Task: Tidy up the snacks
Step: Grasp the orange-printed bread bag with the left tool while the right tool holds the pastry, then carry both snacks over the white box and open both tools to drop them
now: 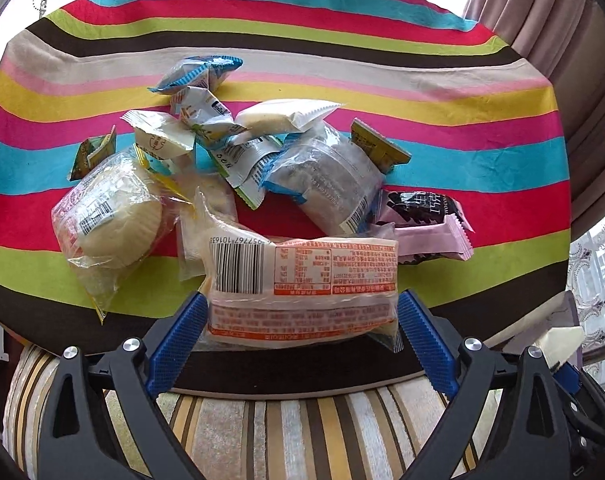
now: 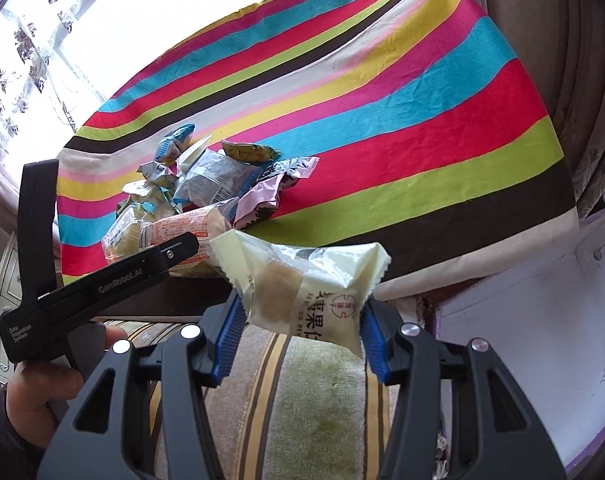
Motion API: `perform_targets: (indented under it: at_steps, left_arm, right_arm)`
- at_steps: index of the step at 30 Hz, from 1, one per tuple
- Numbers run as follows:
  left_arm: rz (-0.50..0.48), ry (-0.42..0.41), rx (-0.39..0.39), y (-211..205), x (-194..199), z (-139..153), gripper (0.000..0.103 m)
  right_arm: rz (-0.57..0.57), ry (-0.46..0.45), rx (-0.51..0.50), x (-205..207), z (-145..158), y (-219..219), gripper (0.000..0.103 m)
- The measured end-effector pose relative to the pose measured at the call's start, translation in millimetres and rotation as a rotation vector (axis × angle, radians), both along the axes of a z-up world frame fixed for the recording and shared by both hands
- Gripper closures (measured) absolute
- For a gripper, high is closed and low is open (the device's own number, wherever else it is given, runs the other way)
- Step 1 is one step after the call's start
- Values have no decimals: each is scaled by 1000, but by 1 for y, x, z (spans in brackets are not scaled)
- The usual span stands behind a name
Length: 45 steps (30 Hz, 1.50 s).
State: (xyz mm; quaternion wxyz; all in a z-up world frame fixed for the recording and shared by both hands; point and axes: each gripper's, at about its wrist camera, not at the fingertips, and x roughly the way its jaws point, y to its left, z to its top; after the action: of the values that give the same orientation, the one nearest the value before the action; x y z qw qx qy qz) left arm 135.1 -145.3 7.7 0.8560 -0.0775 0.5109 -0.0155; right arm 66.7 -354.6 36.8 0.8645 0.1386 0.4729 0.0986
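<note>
Over the striped worktop [image 1: 302, 28] the snack pile [image 1: 238, 168] is waiting near the front edge. Sorting is under way: the left gripper [image 1: 300, 312] is clamping a long orange packet [image 1: 302, 280] at that edge, while the right gripper [image 2: 300, 312] is pinching a cream pastry pack [image 2: 302, 280] clear of the worktop. Next, I judge, each needs a drop spot; none is showing, and lower snacks are lying half buried.

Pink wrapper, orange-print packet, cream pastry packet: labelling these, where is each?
Pink wrapper [image 1: 438, 236], left wrist view, its pale front.
Orange-print packet [image 1: 302, 288], left wrist view, label panel.
Cream pastry packet [image 2: 302, 288], right wrist view, middle.
</note>
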Motion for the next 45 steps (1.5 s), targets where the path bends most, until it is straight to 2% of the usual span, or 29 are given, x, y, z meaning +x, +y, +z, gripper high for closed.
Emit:
perform_targets:
  at_steps: [1,7,11,13,16,20,29,32,37,41,45]
  left_arm:
    - [-3,9,1,-2,2,-1,4]
    - [13,51,43,-15,17,-9,4]
    - [7,72,131,-26,21,-14,5]
    - [-1,59,150,-29,17,-10,17]
    - [-24,35,160,-32,8,-3,23]
    - [-14,18,147,-29,-2,0,24]
    - [-18,-79,161,-39,-39,30,25]
    - [-71,-110,144,-56,-47,41,25]
    - [-235,-140,90,-109,-58,53,24]
    - [-375,-132,69,-158,-68,44,24]
    - [-513,-109,91,-200,-83,30,23]
  right_arm:
    - [-4,3,3,0,-1,-2,50]
    - [-29,15,11,0,-7,-13,50]
    - [-38,21,12,-1,-11,-18,50]
    - [-42,20,9,-2,-11,-21,50]
    - [-59,20,13,-3,-12,-30,50]
    - [-74,25,26,-5,-15,-40,50]
    - [-122,35,38,-13,-24,-69,50]
    - [-159,44,38,-15,-29,-87,50]
    - [-238,65,49,-20,-40,-126,50]
    - [-297,96,48,-26,-54,-155,50]
    - [-340,139,32,-33,-72,-180,49]
